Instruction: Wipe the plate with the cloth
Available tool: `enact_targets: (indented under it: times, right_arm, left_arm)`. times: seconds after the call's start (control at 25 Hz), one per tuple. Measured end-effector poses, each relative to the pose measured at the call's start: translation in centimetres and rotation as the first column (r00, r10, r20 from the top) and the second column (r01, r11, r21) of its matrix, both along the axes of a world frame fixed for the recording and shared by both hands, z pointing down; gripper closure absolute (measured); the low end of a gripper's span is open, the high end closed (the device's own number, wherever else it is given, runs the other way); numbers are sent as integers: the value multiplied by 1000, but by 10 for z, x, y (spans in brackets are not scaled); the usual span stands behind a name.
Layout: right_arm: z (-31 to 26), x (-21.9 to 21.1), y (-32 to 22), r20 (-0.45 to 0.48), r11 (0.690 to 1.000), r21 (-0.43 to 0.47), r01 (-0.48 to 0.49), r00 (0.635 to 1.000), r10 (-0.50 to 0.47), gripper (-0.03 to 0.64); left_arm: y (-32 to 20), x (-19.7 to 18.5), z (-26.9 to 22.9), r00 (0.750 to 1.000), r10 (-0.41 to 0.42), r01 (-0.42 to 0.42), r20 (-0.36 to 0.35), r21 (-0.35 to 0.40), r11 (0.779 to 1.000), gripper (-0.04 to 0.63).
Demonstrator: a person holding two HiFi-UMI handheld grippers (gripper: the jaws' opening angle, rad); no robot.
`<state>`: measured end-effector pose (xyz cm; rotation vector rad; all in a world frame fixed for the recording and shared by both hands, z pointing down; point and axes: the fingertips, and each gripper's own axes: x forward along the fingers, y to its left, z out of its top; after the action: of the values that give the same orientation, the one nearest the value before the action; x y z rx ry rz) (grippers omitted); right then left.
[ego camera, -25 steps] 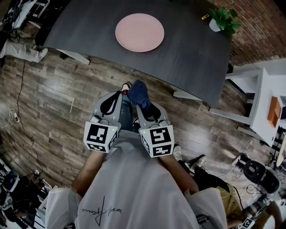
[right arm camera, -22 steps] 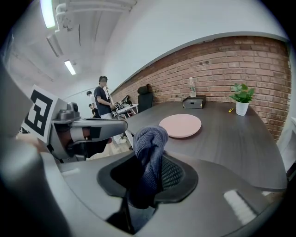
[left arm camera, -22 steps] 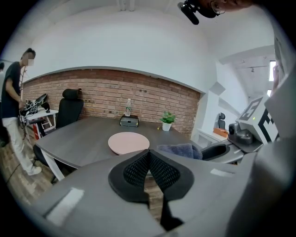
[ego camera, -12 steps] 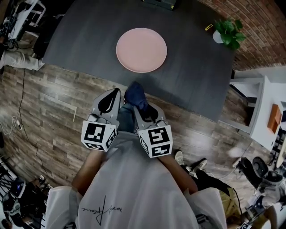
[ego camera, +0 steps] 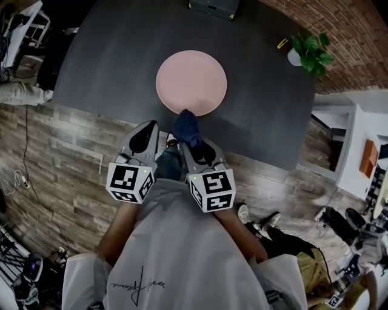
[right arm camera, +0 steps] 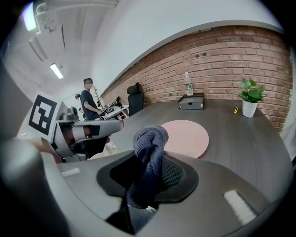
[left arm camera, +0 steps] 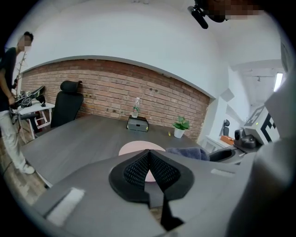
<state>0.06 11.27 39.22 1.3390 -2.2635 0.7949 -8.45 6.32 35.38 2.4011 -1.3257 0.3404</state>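
A round pink plate (ego camera: 191, 83) lies on the dark grey table (ego camera: 109, 60); it also shows in the left gripper view as the plate (left arm camera: 134, 148) and in the right gripper view as the plate (right arm camera: 187, 136). My right gripper (ego camera: 193, 142) is shut on a bunched dark blue cloth (ego camera: 186, 127), whose top reaches the plate's near rim in the head view. The cloth (right arm camera: 149, 157) stands up between the jaws. My left gripper (ego camera: 145, 134) hangs beside it over the table's near edge, jaws shut with nothing between them (left arm camera: 149, 157).
A potted plant (ego camera: 310, 48) stands at the table's far right corner, a small yellow item (ego camera: 282, 43) beside it. A grey box (ego camera: 212, 7) with a bottle (right arm camera: 188, 85) sits at the far edge. White furniture (ego camera: 357, 139) stands to the right. A person (right arm camera: 90, 104) stands at a desk.
Both grippers have travelled forward from over the wooden floor to the table's near edge. The cloth has come up to the plate's rim. Both grips look the same.
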Motion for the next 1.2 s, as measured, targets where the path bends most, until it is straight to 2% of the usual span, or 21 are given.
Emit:
enact_targets:
  times: [0.16, 0.44, 0.64, 0.96, 1.2]
  right_arm:
    - [-1, -4, -21, -16, 1000, -1, -25, 1000, 25, 505]
    - [-8, -7, -46, -43, 998, 5, -61, 997, 61, 497]
    - [0, -4, -49, -50, 997, -14, -72, 996, 71, 494]
    - [8, 4, -61, -51, 995, -30, -99, 994, 98, 494]
    - [16, 21, -81, -72, 995, -48, -87, 994, 83, 494]
  left_arm:
    - [-33, -25, -8, 999, -41, 42, -25, 41, 998, 583]
    - [-68, -48, 16, 993, -75, 71, -91, -46, 996, 582]
    - [-66, -46, 32, 992, -55, 43, -112, -104, 994, 581]
    - [-76, -46, 49, 995, -29, 13, -100, -154, 988, 582]
    - [-88, -47, 60, 995, -49, 31, -89, -189, 981, 583]
